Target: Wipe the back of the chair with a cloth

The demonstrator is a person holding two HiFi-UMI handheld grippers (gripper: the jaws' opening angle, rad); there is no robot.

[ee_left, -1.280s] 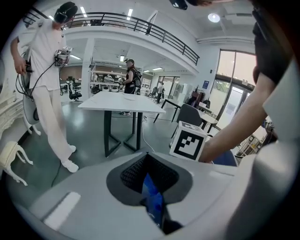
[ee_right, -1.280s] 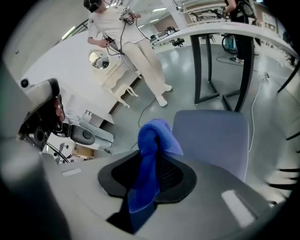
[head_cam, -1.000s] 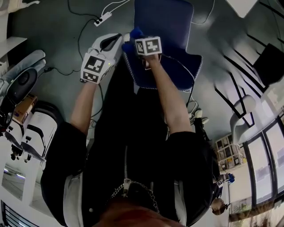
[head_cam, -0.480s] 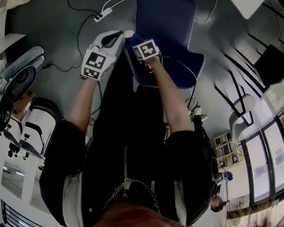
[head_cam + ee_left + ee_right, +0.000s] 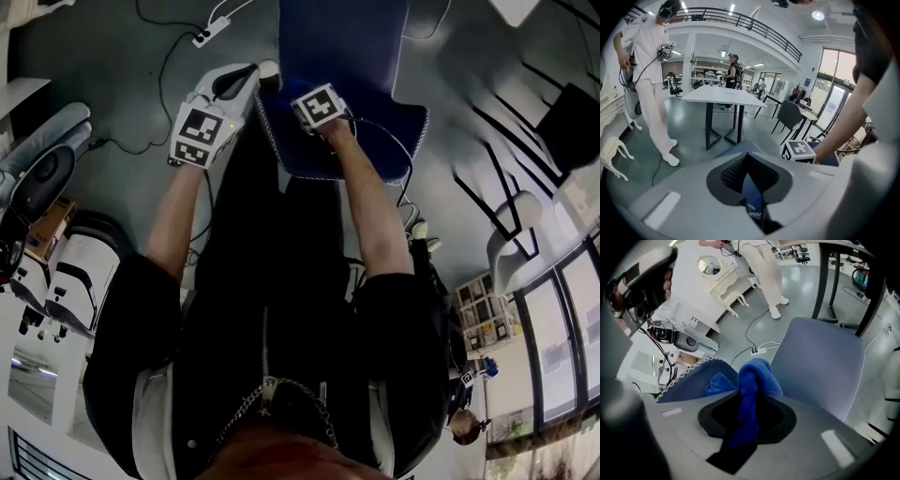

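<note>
Blue-cloth grip: blue cloth held at the chair back

The right gripper has its jaws pinched on the blue cloth, which bunches out past their tips against the chair back's stitched edge. The left gripper has its jaws clamped on that edge. The seat lies beyond.

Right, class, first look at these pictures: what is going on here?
A person stands behind a blue fabric chair with a gripper in each hand. The left gripper is shut on the white-stitched edge of the chair's back. The right gripper grips a bunched blue cloth, held at the top of that back, where wiping would happen.
</note>
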